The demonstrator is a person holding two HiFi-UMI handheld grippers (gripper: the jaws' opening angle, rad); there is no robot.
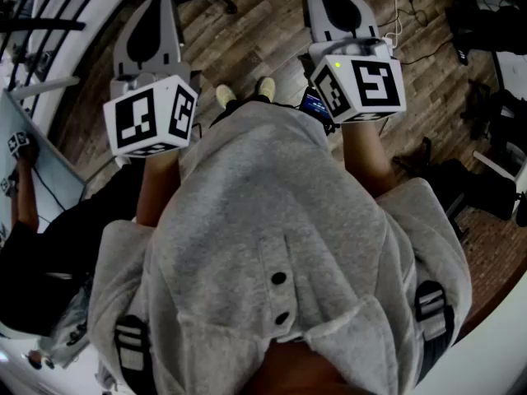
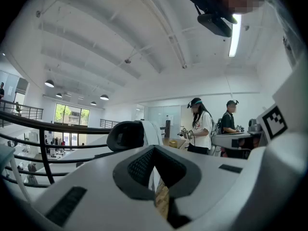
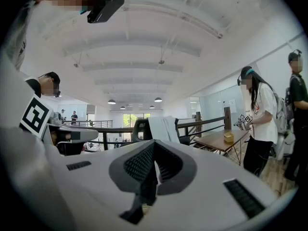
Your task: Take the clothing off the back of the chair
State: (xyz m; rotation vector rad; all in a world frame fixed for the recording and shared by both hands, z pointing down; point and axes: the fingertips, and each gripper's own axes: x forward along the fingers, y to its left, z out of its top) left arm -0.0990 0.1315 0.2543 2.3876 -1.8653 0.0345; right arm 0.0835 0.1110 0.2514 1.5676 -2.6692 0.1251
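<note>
Grey sweatshirt fabric (image 1: 272, 253) with two dark buttons is filling the middle of the head view. Both hand-held grippers are reaching out level above it, over a wooden plank floor (image 1: 247, 39). The only print that is showing clearly is the square black-and-white marker pattern on the left cube (image 1: 151, 115) and the right cube (image 1: 362, 85); these are codes, not letters.

The left gripper (image 2: 154, 149) is holding its jaws together at the tips, with nothing between them. The right gripper (image 3: 153, 146) is likewise keeping its jaws pressed together and empty.

The white clothing (image 2: 153, 131) is hanging over the back of a black office chair (image 2: 126, 135), just above the jaw tips at the centre of the left gripper view and well apart from them. It is sitting at the centre of the right gripper view too. What kind of garment it is cannot be told at this size. The gripper's own pale body is cutting off the chair's seat and base in both gripper views.

A person in a white T-shirt (image 3: 262, 114) is standing at the right of the right gripper view, beside a wooden table (image 3: 221, 139) that is carrying a small yellow object too small to identify.
</note>
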